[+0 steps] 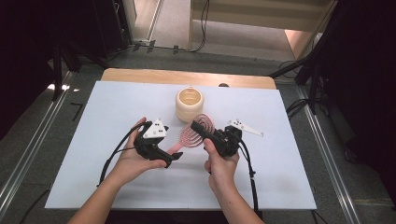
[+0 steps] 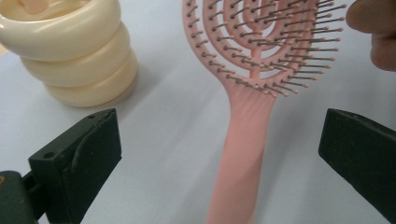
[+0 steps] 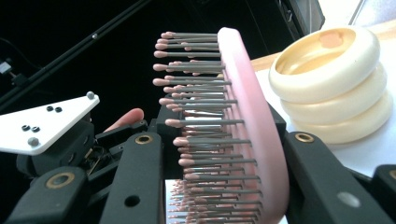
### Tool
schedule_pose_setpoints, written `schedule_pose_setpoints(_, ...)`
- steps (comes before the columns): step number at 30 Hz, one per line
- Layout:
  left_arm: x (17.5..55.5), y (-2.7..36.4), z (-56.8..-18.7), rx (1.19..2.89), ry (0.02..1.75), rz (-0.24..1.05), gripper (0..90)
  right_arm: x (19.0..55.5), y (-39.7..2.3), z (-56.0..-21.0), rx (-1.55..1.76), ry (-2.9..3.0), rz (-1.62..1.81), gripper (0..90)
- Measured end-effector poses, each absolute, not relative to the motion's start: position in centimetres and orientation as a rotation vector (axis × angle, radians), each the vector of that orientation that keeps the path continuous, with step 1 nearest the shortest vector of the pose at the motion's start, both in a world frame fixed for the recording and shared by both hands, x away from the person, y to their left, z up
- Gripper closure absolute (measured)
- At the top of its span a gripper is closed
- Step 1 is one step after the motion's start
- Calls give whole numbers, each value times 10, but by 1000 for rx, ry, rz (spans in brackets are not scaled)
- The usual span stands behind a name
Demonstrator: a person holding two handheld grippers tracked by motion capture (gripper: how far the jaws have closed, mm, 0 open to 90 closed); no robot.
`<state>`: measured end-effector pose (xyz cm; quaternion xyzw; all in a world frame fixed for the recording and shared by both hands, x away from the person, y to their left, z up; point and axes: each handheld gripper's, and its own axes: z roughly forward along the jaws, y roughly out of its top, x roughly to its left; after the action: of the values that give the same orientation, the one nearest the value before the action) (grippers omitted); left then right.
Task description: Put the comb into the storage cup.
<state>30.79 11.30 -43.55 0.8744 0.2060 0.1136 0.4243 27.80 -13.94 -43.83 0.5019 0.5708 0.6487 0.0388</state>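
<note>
Hairbrush handle end—cut off (bottom edge).

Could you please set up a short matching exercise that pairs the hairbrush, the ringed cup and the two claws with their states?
Things:
1. left claw
2. right claw
3. pink hairbrush
4. cream ringed cup

States:
A. stands upright on the white table, touched by nothing
B. clamped at its head, handle sticking out free
C. jaws wide apart either side of the handle, not pressing it
D. shut on the brush head

Pairs: 1-C, 2-D, 3-B, 4-A
</note>
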Motion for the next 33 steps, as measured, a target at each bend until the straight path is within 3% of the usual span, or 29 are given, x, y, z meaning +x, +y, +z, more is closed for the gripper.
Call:
schedule_pose_setpoints(13,305,134,-438,2108,570,336,0,279,-138,-424,1439,1786,1949,612)
schedule_pose_setpoints(33,287,201,-451,1913,690,491,0,286,-140,-408,1325,1820,1880,617)
